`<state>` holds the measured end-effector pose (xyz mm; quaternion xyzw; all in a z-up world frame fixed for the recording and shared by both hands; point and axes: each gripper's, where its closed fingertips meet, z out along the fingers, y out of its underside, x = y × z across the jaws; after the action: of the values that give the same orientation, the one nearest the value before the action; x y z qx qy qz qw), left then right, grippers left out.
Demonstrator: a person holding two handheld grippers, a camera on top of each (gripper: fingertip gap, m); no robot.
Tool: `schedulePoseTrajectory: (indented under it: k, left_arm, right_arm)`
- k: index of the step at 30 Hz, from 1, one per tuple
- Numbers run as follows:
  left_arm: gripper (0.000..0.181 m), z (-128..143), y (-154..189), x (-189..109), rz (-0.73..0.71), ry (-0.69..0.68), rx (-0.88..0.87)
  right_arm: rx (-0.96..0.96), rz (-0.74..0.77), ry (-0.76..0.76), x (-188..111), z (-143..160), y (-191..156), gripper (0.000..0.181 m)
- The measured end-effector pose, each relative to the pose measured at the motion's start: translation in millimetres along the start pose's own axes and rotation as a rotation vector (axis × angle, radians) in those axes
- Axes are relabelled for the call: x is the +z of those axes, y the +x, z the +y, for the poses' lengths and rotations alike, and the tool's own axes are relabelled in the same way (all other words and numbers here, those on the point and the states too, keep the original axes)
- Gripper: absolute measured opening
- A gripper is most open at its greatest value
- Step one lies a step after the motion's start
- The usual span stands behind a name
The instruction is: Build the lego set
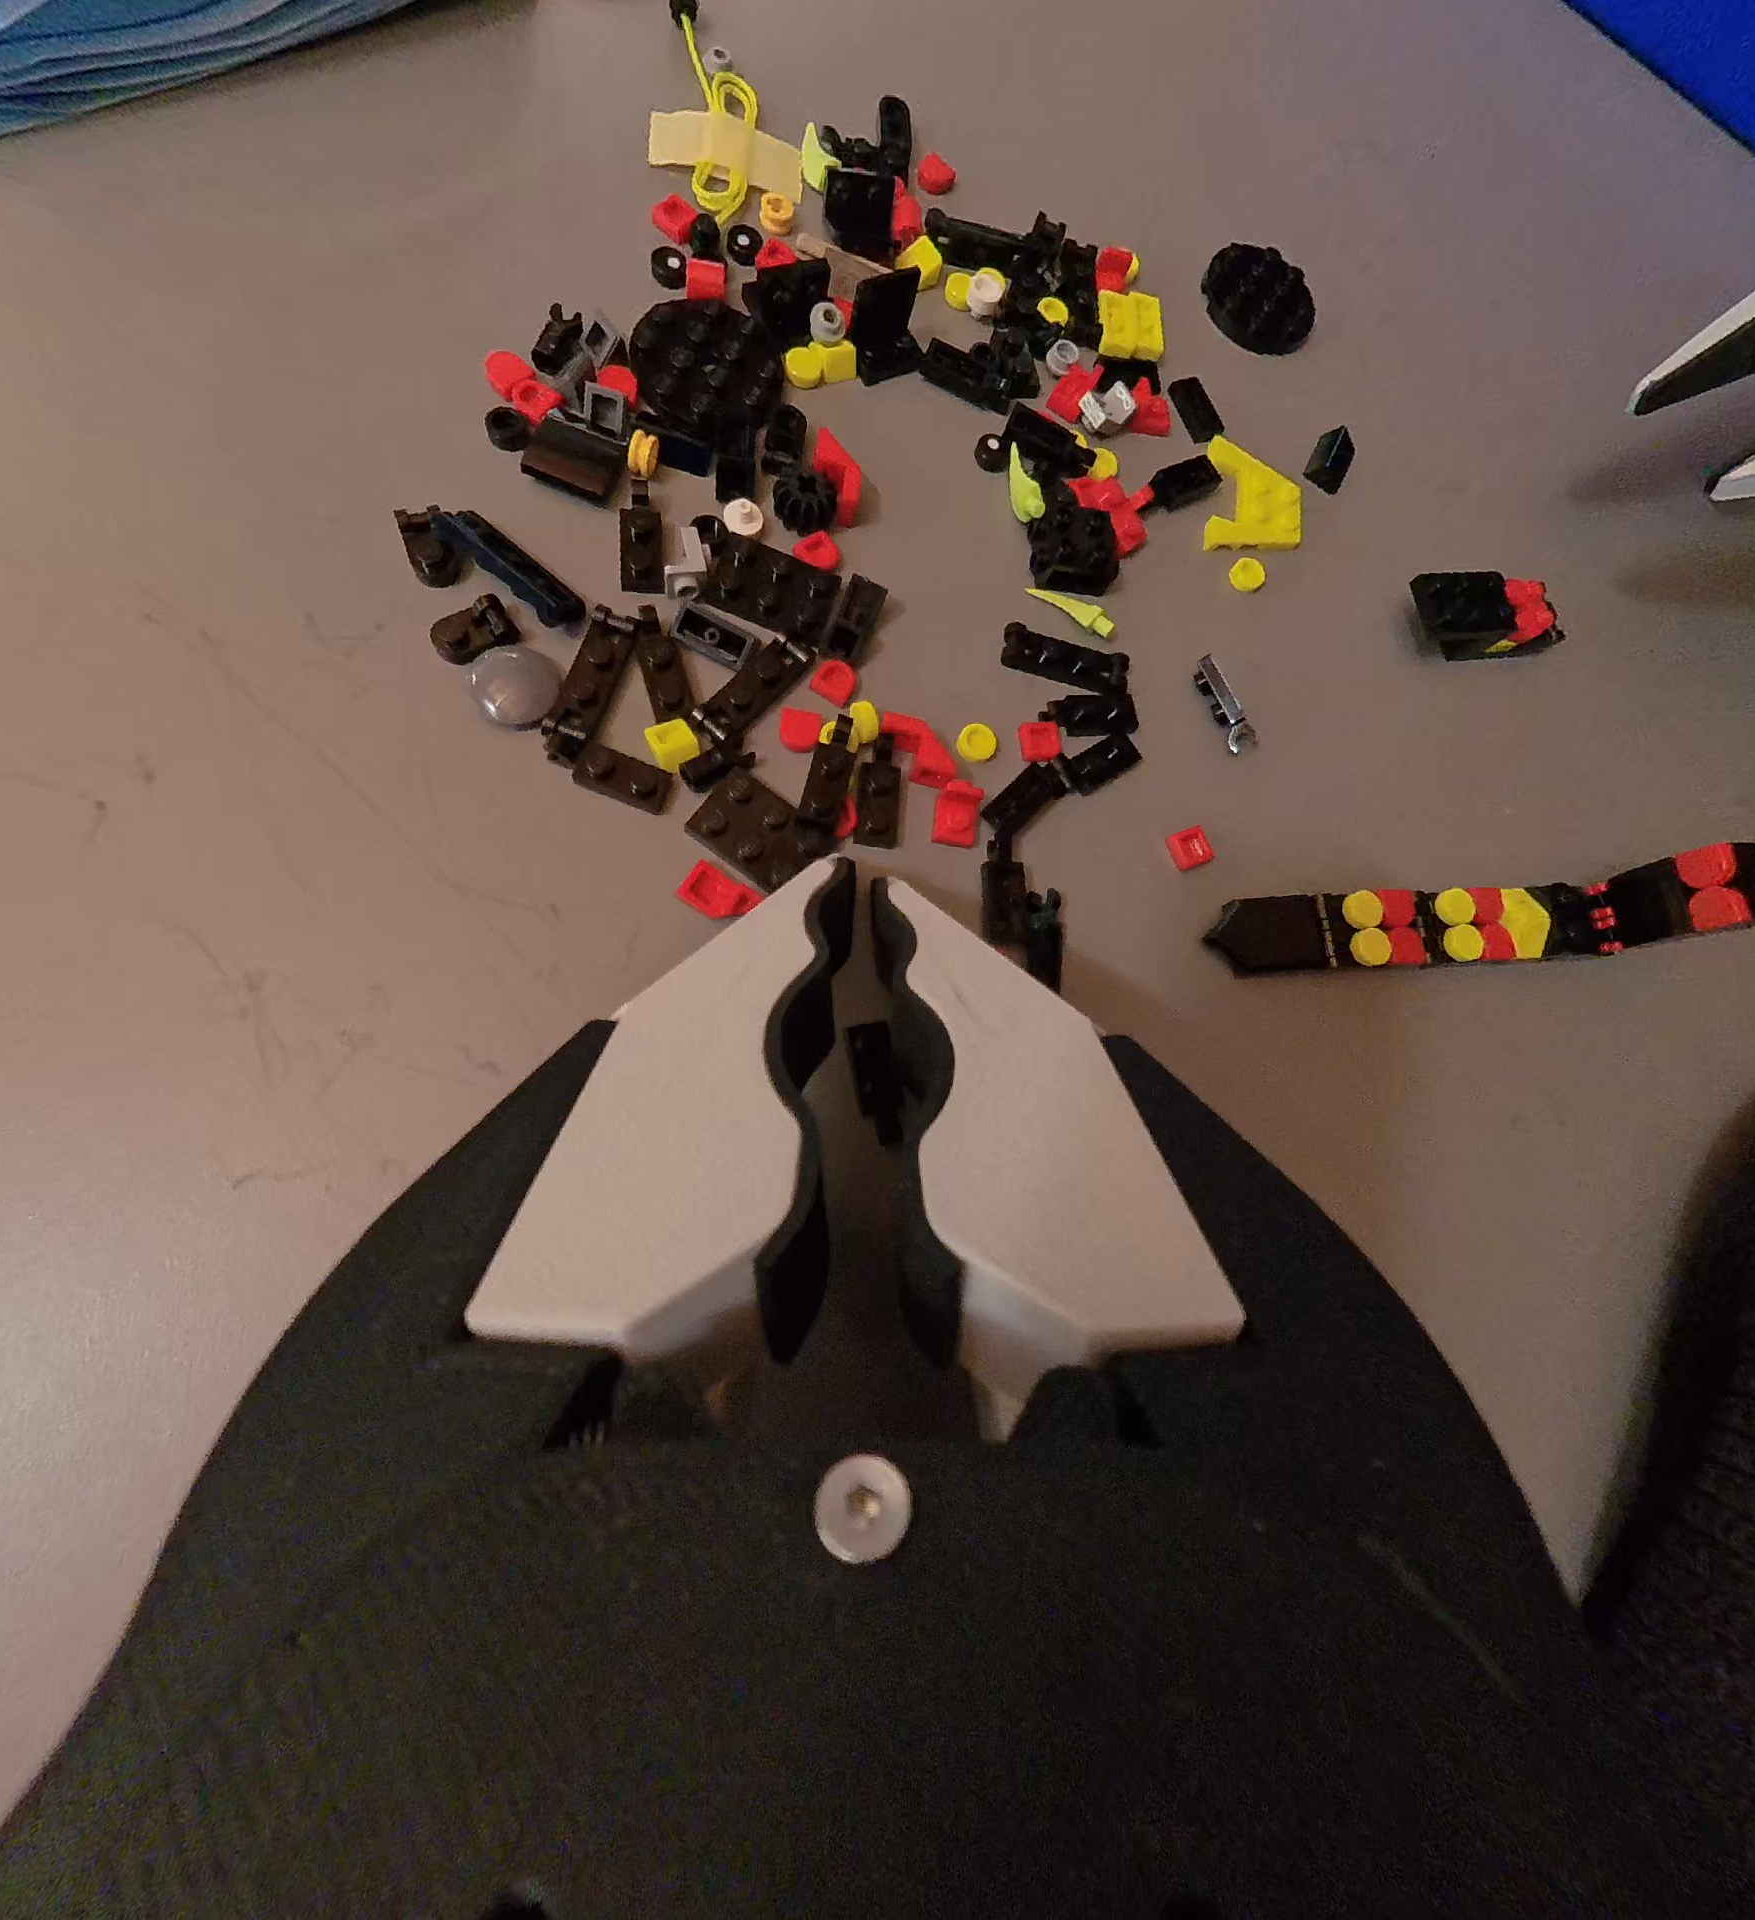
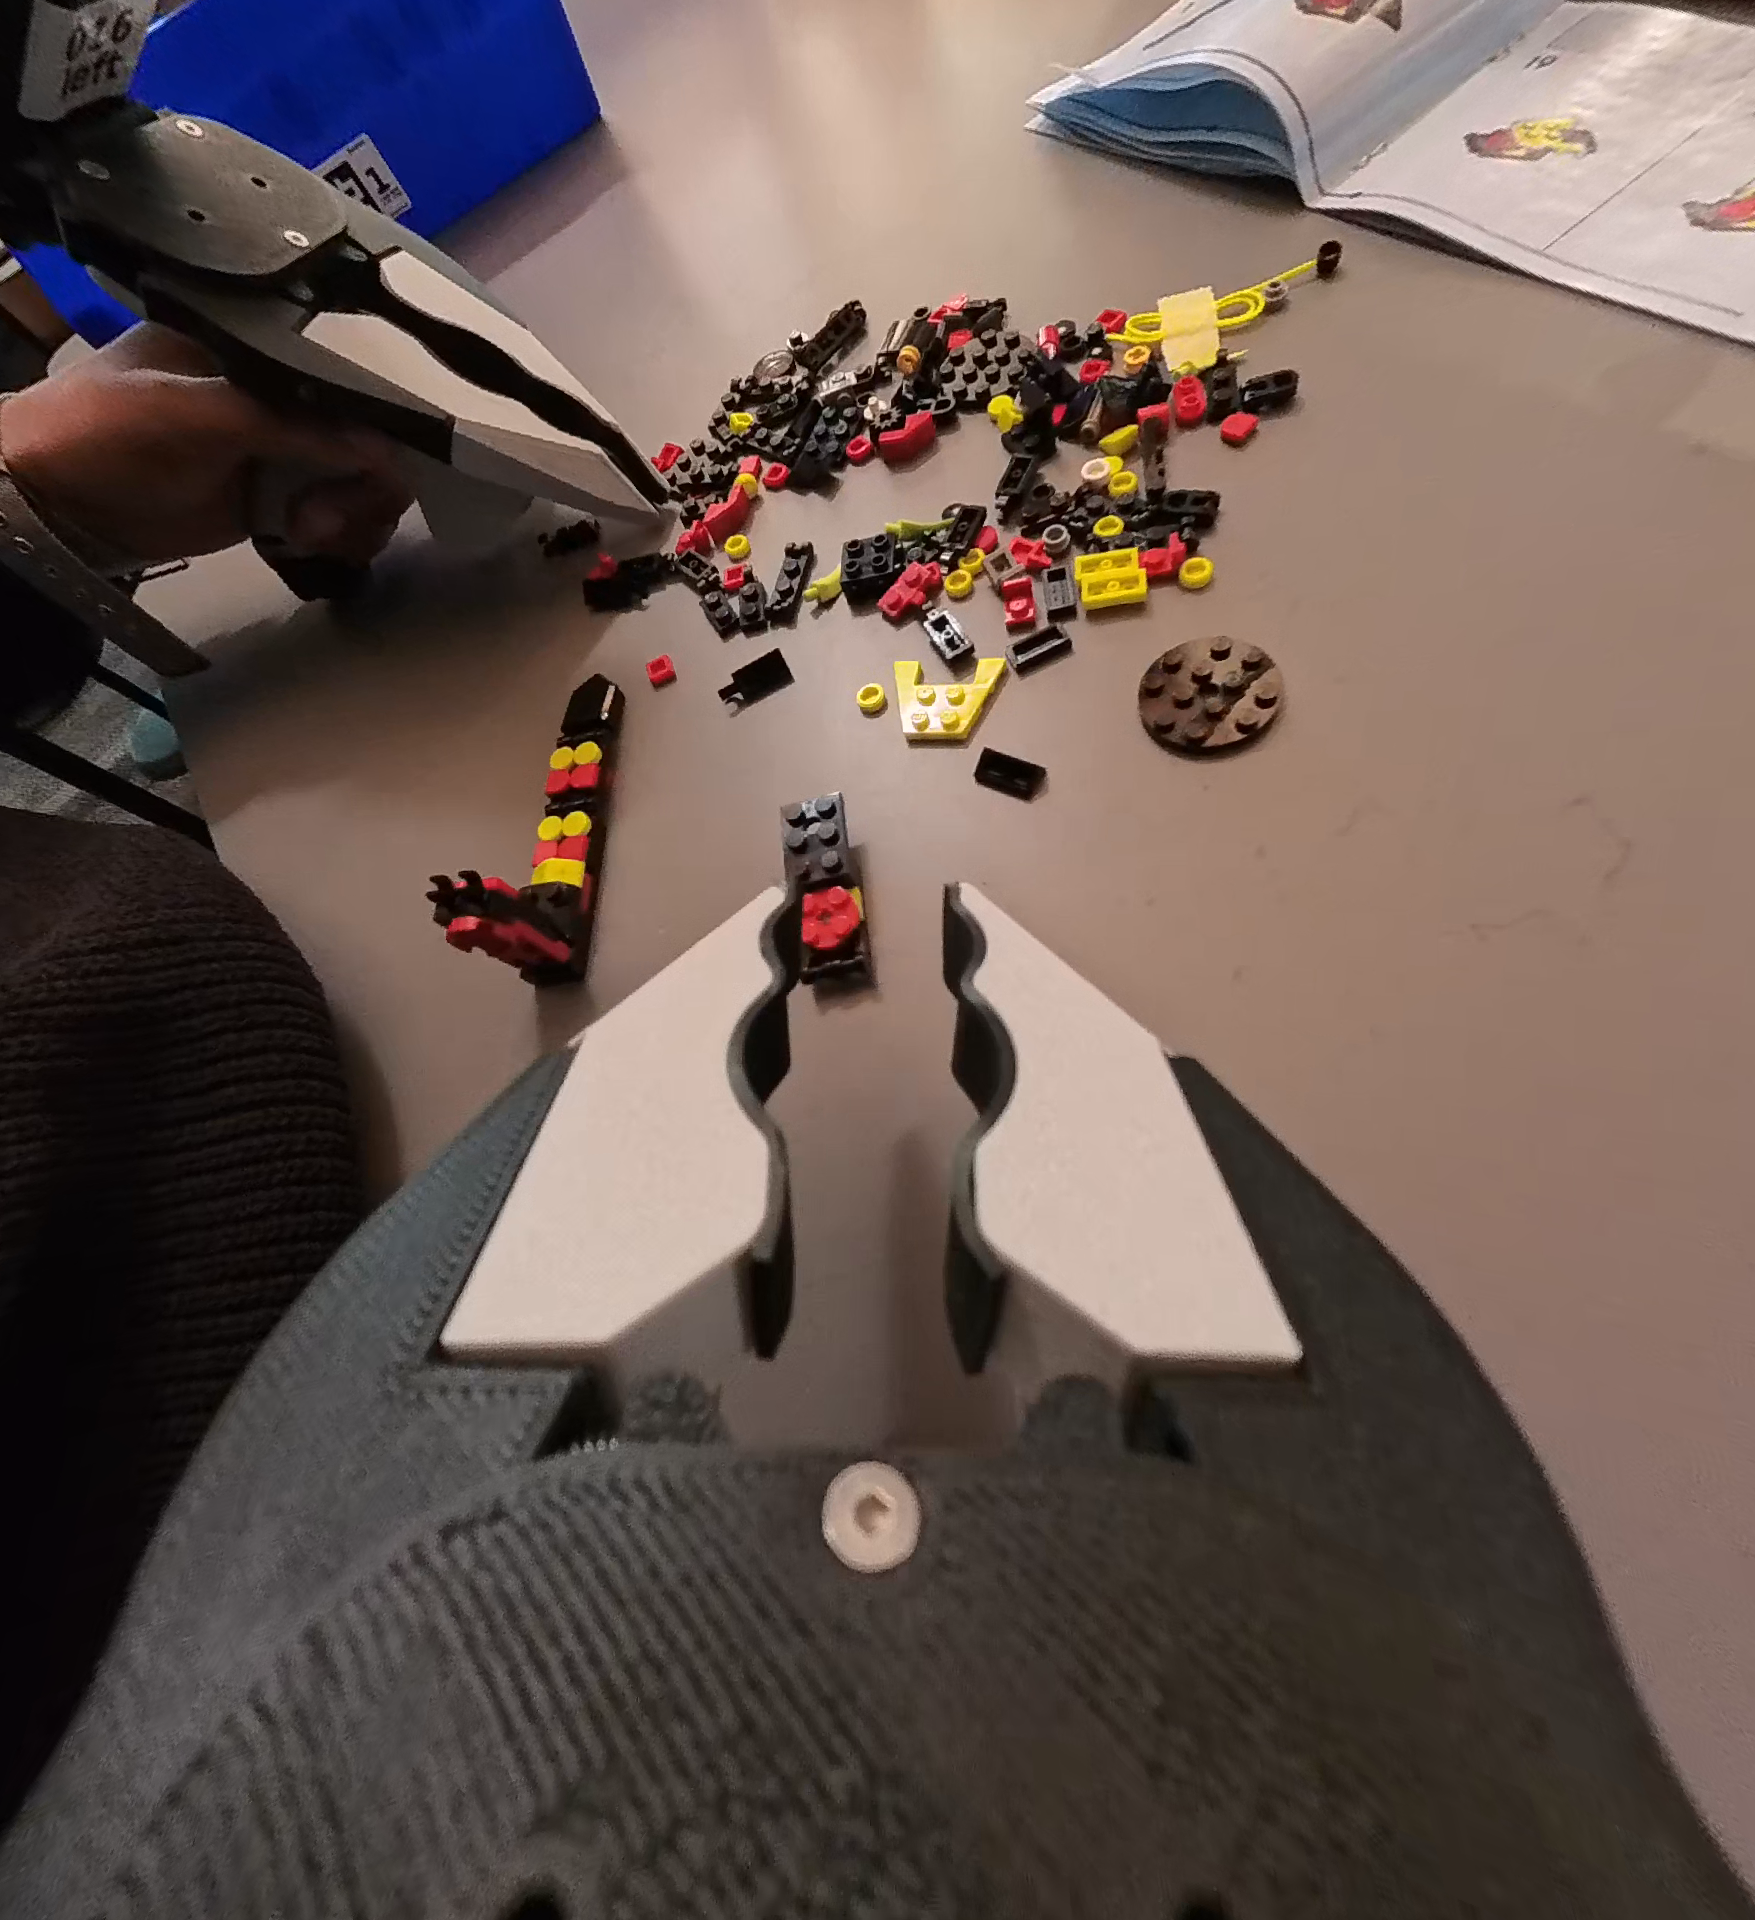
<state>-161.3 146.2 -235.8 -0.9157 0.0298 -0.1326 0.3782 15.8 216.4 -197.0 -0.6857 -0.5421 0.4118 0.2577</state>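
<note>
A pile of loose black, red and yellow lego pieces lies on the grey table; it also shows in the right wrist view. My left gripper is shut, its tips at the pile's near edge; I cannot tell if it pinches anything. It shows from the side in the right wrist view. A small black piece lies on the table under it. My right gripper is open around a small black and red assembly, not touching it. A long black, red and yellow assembly lies to its left.
A black round plate and a yellow wedge plate lie apart from the pile. An open instruction booklet lies at the far right, a blue bin at the far left. A person's hand holds the left gripper. The left gripper's tips are roughly 20 centimeters from the right gripper's. To reach the black round plate in a straight line is about 9 centimeters for my right fingers, about 20 centimeters for my left. Seen from the left wrist view as well.
</note>
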Motion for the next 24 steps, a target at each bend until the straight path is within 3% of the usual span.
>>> schedulePoseTrajectory:
  k: [17,24]
  left_arm:
    - [0.001,-5,1,-1,0.003,0.019,-0.01]
    - [0.001,-13,7,-6,0.017,0.061,0.001]
  right_arm:
    - [-0.001,0.049,0.002,4,-3,13,0.024]
    - [-0.075,0.103,0.022,38,-45,41,0.019]
